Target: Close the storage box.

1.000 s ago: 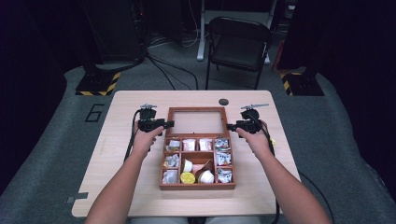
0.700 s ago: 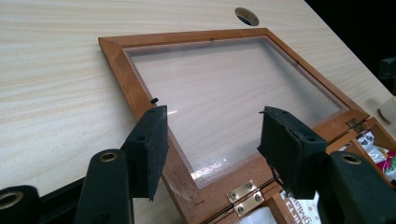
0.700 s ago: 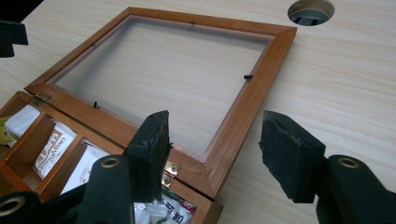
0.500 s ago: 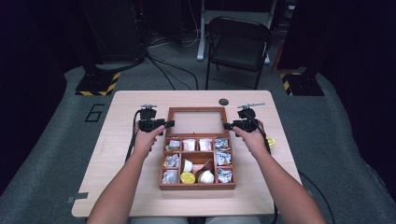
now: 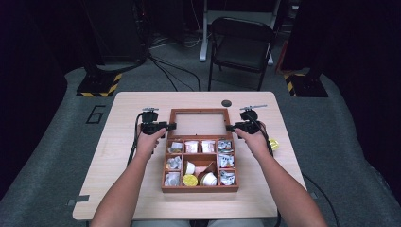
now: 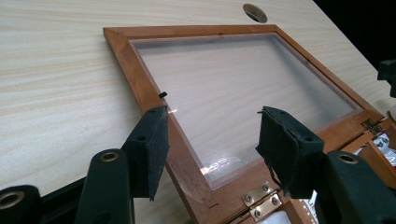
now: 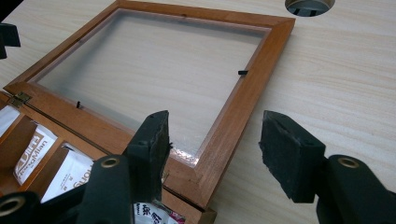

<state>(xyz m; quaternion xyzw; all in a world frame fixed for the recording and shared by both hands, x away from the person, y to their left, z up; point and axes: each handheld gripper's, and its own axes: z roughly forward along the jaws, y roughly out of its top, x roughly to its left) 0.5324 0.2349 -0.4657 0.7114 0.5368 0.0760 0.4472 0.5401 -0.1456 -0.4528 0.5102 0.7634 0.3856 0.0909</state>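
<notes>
Lid (image 5: 197, 124) of the wooden tea box (image 5: 200, 188) lies flat on the desk (image 5: 118, 156) — far side, hinged back. Left gripper (image 6: 212, 140) and right gripper (image 7: 215, 140) straddle its side rails, jaws apart, pressing nothing. Probable next move — pinch both rails, swing it shut.

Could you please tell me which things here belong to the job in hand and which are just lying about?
In the job:
lid, lying open flat
box
left gripper, astride the lid's side rail
right gripper, astride the other rail

Lying about:
yellow thing on the table
chair
</notes>
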